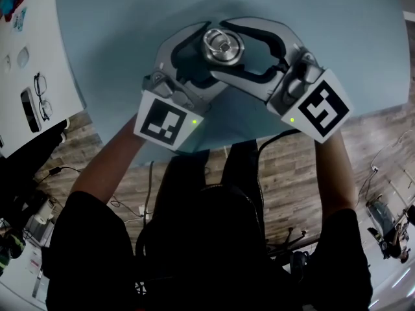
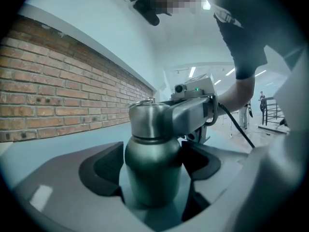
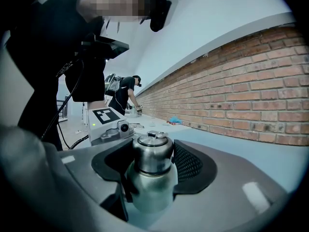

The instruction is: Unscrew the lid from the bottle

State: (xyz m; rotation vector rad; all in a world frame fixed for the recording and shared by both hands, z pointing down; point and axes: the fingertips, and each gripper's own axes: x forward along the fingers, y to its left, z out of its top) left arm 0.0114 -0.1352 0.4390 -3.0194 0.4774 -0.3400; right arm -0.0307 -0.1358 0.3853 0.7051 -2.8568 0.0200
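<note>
A steel bottle stands upright on the pale blue round table [image 1: 110, 50], its silver lid [image 1: 222, 46] facing up at me. My left gripper [image 1: 209, 56] comes in from the lower left. In the left gripper view its dark pads [image 2: 104, 170] close against both sides of the bottle's rounded body [image 2: 153, 170]. My right gripper [image 1: 235, 44] reaches in from the right, higher up. In the right gripper view its ribbed pads [image 3: 190, 166] press on the lid [image 3: 153, 153], above the bottle body [image 3: 152, 192]. The bottle's base is hidden behind the jaws.
The table's near edge [image 1: 194, 149] runs just below the two marker cubes, with wooden floor beyond. A white counter at the left holds glasses [image 1: 41, 96] and a phone [image 1: 29, 109]. A brick wall [image 2: 58, 86] lines the room. A person [image 3: 126, 95] stands far off.
</note>
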